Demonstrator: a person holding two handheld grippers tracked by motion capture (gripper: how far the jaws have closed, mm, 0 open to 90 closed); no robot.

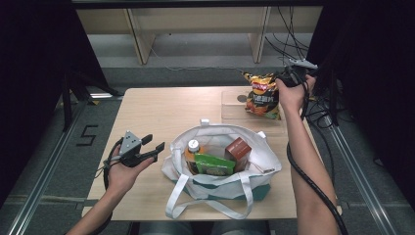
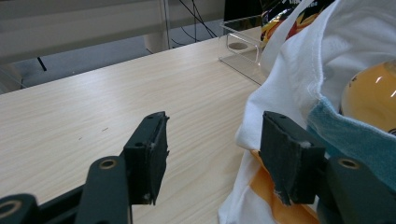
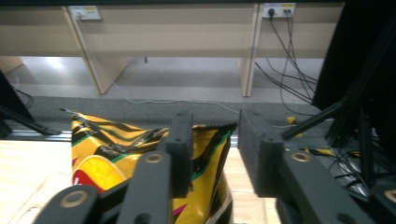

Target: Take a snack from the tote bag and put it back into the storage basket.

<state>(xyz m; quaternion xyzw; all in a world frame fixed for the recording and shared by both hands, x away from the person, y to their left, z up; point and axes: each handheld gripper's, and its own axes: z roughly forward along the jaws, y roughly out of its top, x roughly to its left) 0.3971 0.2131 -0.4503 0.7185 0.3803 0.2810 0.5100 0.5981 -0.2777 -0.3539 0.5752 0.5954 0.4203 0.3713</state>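
Chips bag stands upright in a clear tray at the worktop's far right corner, its top corner between the released jaws of the right gripper. Drawing that gripper straight up and away should leave the bag standing; a sideways pull could tip it. Left gripper waits with jaws apart and empty, just beside the white tote, which holds a bottle, green packet and brown box, lying between the hands.

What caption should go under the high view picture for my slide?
Right gripper open at the top of a chip bag standing in a clear tray, left gripper open beside a packed white tote bag.
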